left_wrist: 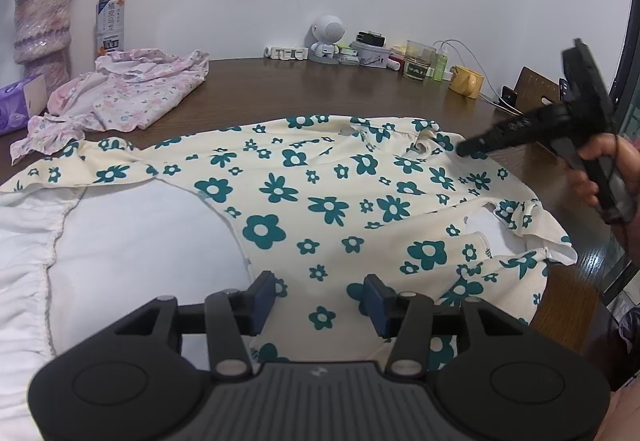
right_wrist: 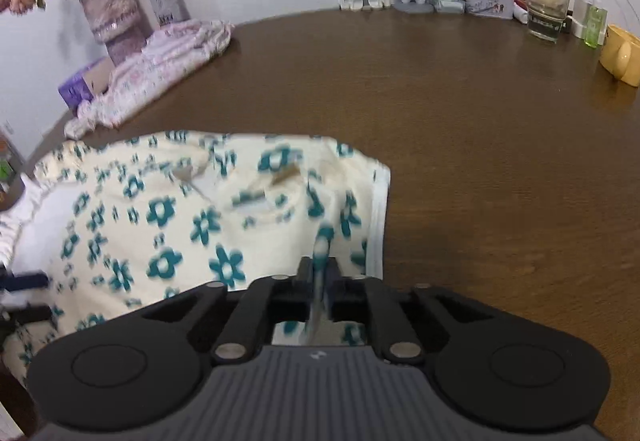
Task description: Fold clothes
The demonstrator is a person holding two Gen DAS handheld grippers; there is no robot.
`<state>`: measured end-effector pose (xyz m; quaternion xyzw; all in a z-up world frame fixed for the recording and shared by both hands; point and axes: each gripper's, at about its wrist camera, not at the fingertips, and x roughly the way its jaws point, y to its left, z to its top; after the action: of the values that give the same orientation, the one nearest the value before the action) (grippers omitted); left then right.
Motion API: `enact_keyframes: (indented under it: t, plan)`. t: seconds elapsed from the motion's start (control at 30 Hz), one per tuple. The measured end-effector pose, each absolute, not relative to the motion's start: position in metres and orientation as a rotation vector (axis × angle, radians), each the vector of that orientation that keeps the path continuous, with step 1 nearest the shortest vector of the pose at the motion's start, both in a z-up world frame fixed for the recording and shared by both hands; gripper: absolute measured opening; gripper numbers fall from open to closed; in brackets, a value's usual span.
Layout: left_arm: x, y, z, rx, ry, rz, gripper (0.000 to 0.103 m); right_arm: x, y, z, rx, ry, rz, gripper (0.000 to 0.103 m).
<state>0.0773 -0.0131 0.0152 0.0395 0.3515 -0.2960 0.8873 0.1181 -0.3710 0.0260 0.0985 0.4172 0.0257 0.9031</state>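
Two tongs work one garment: the cream dress (left_wrist: 332, 197) with teal flowers lies spread across the near part of the brown desk (right_wrist: 460, 129), partly over a white cloth (left_wrist: 120, 233), probably flattened for folding. The left tongs (left_wrist: 320, 301) stand spread above its near hem, gripping nothing. The right tongs (right_wrist: 320, 277) stand nearly together with a raised strip of the dress's right edge between them; whether they pinch it or are letting go, motion blur hides. A pink floral garment (left_wrist: 132, 93) sits well apart on the left, beside a vase (left_wrist: 40, 29) and bottle (left_wrist: 110, 17); a glass (right_wrist: 546, 9) and a yellow mug (right_wrist: 620, 55) line the far edge, clear of the work.
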Motion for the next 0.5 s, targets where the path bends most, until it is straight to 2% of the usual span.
enact_keyframes:
  t: [0.03,0.13,0.2,0.23,0.33,0.43,0.5]
  plan:
    - [0.077,-0.013,0.015,0.084,0.731,-0.616,0.048,0.121,-0.372,0.027,0.213,0.845,0.055,0.026]
    - [0.078,-0.012,0.015,0.072,0.736,-0.616,0.048,0.136,-0.370,0.024,0.194,0.824,0.036,0.026]
    - [0.079,-0.011,0.015,0.058,0.740,-0.616,0.048,0.144,-0.369,0.019,0.175,0.825,0.023,0.013]
    - [0.079,-0.011,0.015,0.052,0.742,-0.616,0.048,0.146,-0.370,0.017,0.176,0.829,0.021,0.002]
    - [0.080,-0.010,0.016,0.035,0.746,-0.612,0.048,0.148,-0.376,0.015,0.196,0.821,0.023,0.003]
    - [0.081,-0.008,0.017,0.003,0.749,-0.598,0.047,0.147,-0.386,0.019,0.271,0.795,0.045,0.012]
    - [0.082,-0.005,0.019,-0.036,0.748,-0.583,0.047,0.147,-0.385,0.019,0.253,0.789,0.030,0.006]
